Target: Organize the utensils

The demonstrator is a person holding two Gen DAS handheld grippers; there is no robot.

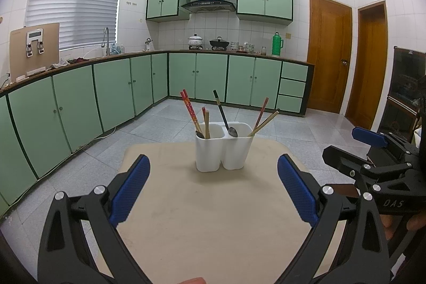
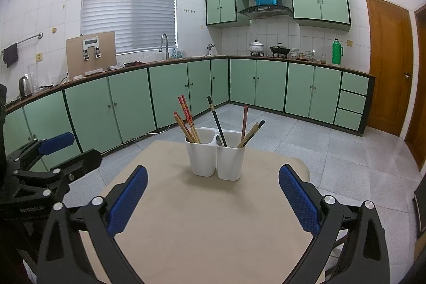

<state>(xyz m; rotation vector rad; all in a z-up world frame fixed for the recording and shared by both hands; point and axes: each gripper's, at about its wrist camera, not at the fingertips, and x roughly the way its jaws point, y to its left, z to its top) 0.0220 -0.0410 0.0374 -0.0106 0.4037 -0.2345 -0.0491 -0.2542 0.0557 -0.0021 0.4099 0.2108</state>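
Observation:
A white two-compartment utensil holder (image 1: 223, 148) (image 2: 217, 157) stands upright near the far edge of a beige table (image 1: 213, 217) (image 2: 213, 217). Red and tan chopsticks (image 1: 190, 111) (image 2: 186, 115) lean in its left compartment with a spoon bowl (image 1: 200, 134). A dark-handled spoon (image 1: 225, 117) (image 2: 217, 121) and more chopsticks (image 1: 262, 116) (image 2: 247, 128) stand in the right one. My left gripper (image 1: 213, 189) is open, empty, well short of the holder. My right gripper (image 2: 213, 198) is likewise open and empty. Each gripper shows at the other view's edge, the right (image 1: 372, 151) and the left (image 2: 50, 151).
Grey tiled floor (image 1: 279, 124) lies beyond the table. Green cabinets (image 1: 106, 95) run along the left and back walls, with pots (image 1: 207, 42) and a green flask (image 1: 277, 44) on the counter. Wooden doors (image 1: 328, 55) stand at the right. A fingertip (image 1: 415, 221) shows on the right handle.

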